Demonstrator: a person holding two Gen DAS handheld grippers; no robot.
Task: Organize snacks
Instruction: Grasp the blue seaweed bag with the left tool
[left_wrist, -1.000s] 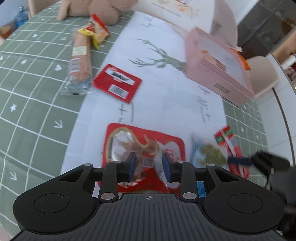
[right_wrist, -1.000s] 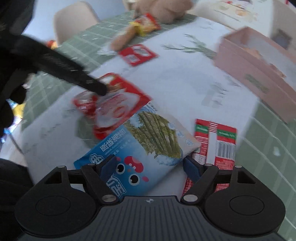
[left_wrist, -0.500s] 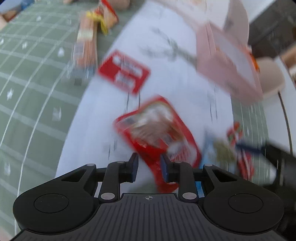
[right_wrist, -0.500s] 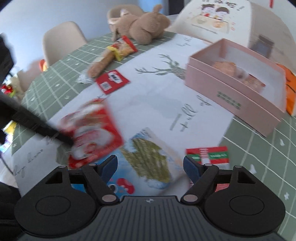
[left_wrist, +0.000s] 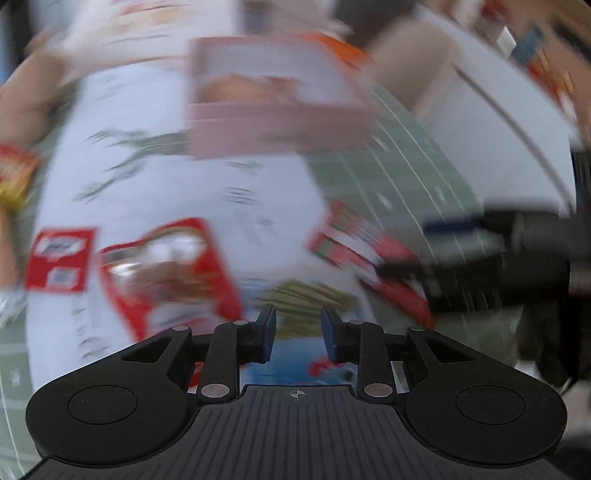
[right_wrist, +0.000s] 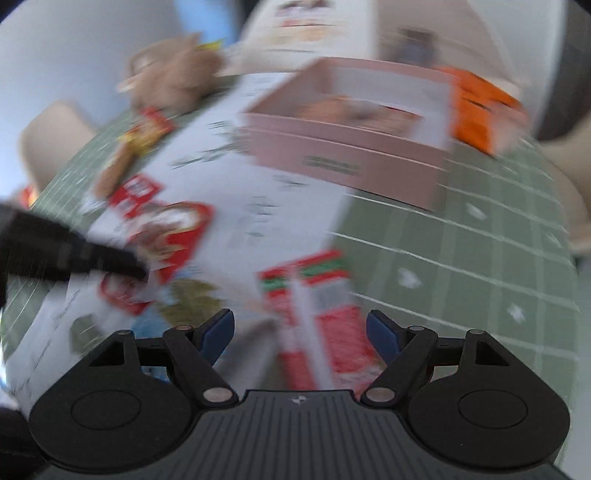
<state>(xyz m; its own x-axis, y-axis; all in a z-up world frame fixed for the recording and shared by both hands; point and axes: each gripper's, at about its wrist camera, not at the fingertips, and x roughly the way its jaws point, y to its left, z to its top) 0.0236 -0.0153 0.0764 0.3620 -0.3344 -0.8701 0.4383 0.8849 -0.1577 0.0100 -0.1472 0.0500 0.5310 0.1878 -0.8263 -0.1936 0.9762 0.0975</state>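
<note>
Green grid cloth (left_wrist: 369, 177) covers the table, with a white runner (left_wrist: 166, 177) down the middle; both views are smeared by motion.

Left wrist view: the left gripper (left_wrist: 298, 330) sits at 6 o'clock. Its jaws stand close together with a narrow gap and are opening; nothing is pinched between them. Through the gap shows the blue seaweed pack (left_wrist: 306, 295), lying flat on the runner. The red pouch (left_wrist: 166, 273) lies at 8 o'clock, its near corner just beside the left finger. A small red packet (left_wrist: 59, 258) is at 9 o'clock, near the pouch. The red-green pack (left_wrist: 351, 236) lies at 3 o'clock from the centre, at the runner's edge. The pink box (left_wrist: 266, 129) stands open at 12 o'clock, with snacks inside that are too blurred to name.

Right wrist view: the right gripper (right_wrist: 300, 330) has its jaws spread wide and empty, hanging over the red-green pack, which runs up between the fingers. The seaweed pack peeks out at 8 o'clock, partly under the pouch. The left gripper's dark finger comes in from 9 o'clock, its tip over the pouch; whether it touches is unclear. The box sits at 1 o'clock, an orange pack (right_wrist: 476, 107) just behind it. A plush toy (right_wrist: 173, 77) lies at 11 o'clock.
</note>
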